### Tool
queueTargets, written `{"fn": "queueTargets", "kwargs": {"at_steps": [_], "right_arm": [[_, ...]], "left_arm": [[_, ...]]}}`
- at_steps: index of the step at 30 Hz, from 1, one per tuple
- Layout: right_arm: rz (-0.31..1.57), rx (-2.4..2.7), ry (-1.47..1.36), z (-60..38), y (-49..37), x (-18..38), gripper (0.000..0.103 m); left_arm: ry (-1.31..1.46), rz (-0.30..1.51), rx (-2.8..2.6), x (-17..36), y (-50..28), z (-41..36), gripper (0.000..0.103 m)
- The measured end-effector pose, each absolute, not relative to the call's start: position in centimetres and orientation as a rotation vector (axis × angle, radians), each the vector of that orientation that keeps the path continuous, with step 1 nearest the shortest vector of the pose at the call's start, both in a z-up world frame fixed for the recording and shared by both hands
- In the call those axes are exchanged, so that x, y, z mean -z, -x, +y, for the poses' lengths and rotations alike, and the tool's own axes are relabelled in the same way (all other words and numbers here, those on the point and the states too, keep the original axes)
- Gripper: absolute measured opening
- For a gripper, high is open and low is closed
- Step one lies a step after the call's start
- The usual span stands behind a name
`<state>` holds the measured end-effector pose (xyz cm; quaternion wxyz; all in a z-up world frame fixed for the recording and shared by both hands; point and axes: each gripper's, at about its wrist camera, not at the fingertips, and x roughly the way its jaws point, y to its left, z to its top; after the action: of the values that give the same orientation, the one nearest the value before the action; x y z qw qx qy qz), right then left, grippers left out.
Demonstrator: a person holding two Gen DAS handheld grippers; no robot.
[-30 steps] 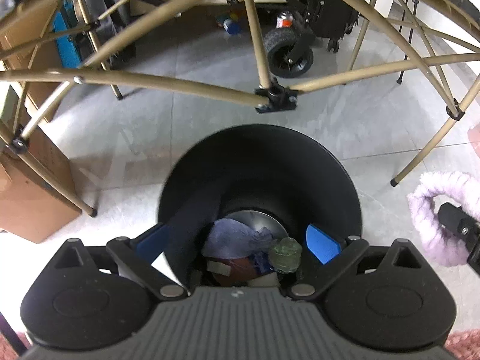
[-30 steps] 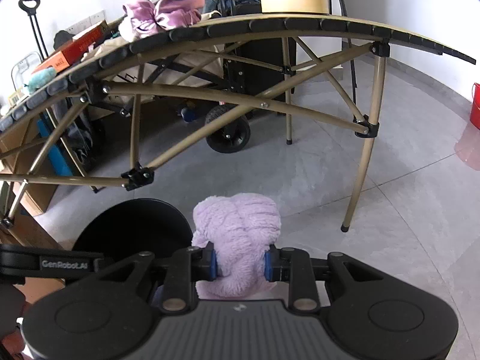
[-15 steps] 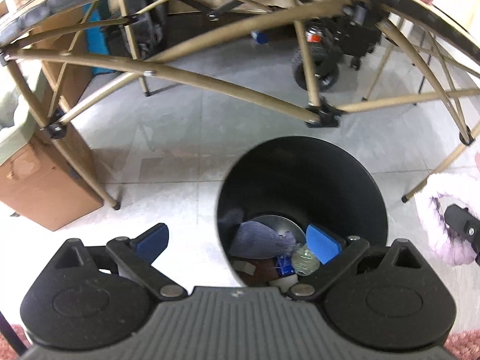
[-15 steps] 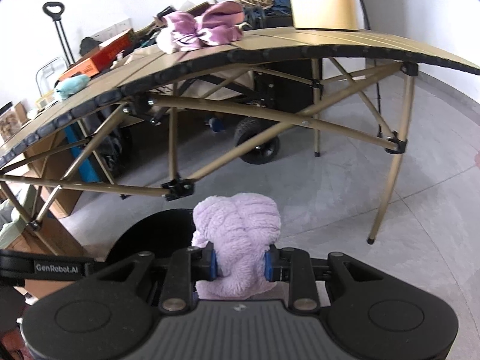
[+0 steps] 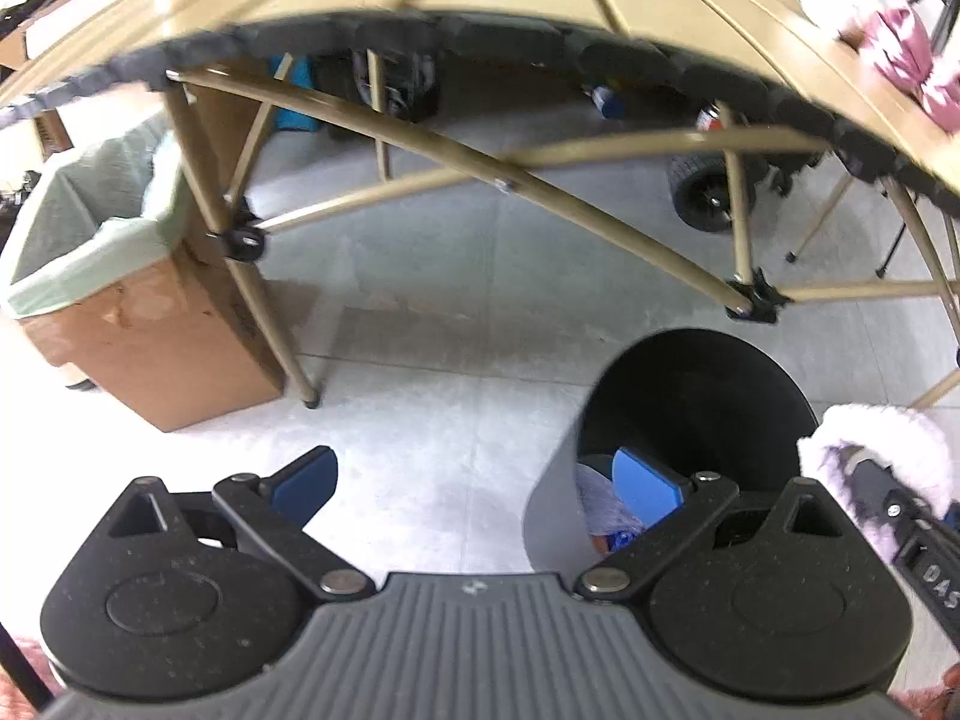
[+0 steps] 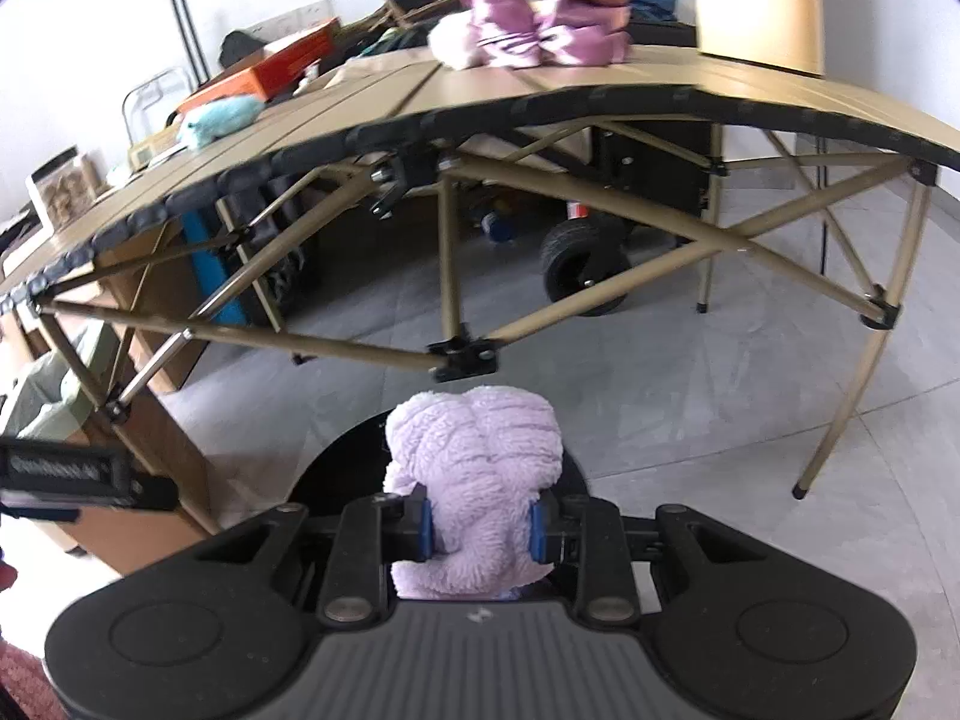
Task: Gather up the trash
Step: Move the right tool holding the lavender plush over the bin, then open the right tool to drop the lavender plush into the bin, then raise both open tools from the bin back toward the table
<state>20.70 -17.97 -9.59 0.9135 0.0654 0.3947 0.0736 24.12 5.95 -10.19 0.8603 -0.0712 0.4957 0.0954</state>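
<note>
A black round bin (image 5: pixel 708 396) stands on the floor under the folding table's front edge, with cloth and wrappers (image 5: pixel 600 498) inside. My left gripper (image 5: pixel 474 483) is open and empty, up and left of the bin's mouth. My right gripper (image 6: pixel 480 525) is shut on a fluffy lilac plush item (image 6: pixel 474 468), held just above the bin's rim (image 6: pixel 336 456). The plush also shows at the right edge of the left wrist view (image 5: pixel 882 444).
A tan folding table (image 6: pixel 540 90) with crossed legs (image 5: pixel 540 192) spans the view, holding a pink bow item (image 6: pixel 528 24) and a teal plush (image 6: pixel 222 117). A cardboard box lined with a green bag (image 5: pixel 120 276) stands left. A wheeled cart (image 6: pixel 582 264) is behind.
My left gripper has risen and swung left off the bin, empty and still open. My right gripper has risen a little, still holding the plush.
</note>
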Motion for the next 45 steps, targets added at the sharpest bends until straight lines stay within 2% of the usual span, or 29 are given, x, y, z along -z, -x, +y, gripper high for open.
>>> {"fn": "queueTargets", "kwargs": {"at_steps": [20, 26, 30, 32, 34, 36, 37, 45], "right_arm": [[0.97, -0.162, -0.085, -12.7, -23.3, 13.7, 0.028], [0.994, -0.158, -0.095, -12.8, -23.5, 14.0, 0.034], [0.995, -0.145, -0.097, -12.9, -23.6, 14.0, 0.045], [0.991, -0.121, -0.103, -13.1, -23.7, 14.1, 0.058], [0.988, -0.113, -0.125, -13.5, -23.8, 14.1, 0.084], [0.997, -0.113, -0.139, -13.8, -23.9, 14.2, 0.099], [1.007, -0.118, -0.144, -13.9, -23.9, 14.3, 0.103], [1.018, -0.138, -0.141, -13.8, -23.9, 14.4, 0.103]], "left_arm": [[0.187, 1.115, -0.258, 11.1, -23.9, 8.3, 0.1], [0.188, 1.123, -0.252, 11.4, -24.0, 8.2, 0.1], [0.186, 1.13, -0.256, 11.5, -24.1, 8.2, 0.1], [0.188, 1.132, -0.255, 11.6, -24.1, 8.2, 0.1], [0.191, 1.134, -0.25, 11.6, -24.1, 8.2, 0.1], [0.19, 1.135, -0.245, 11.6, -24.1, 8.1, 0.1], [0.191, 1.136, -0.242, 11.6, -24.1, 8.1, 0.1], [0.187, 1.14, -0.228, 11.7, -24.2, 7.6, 0.1]]}}
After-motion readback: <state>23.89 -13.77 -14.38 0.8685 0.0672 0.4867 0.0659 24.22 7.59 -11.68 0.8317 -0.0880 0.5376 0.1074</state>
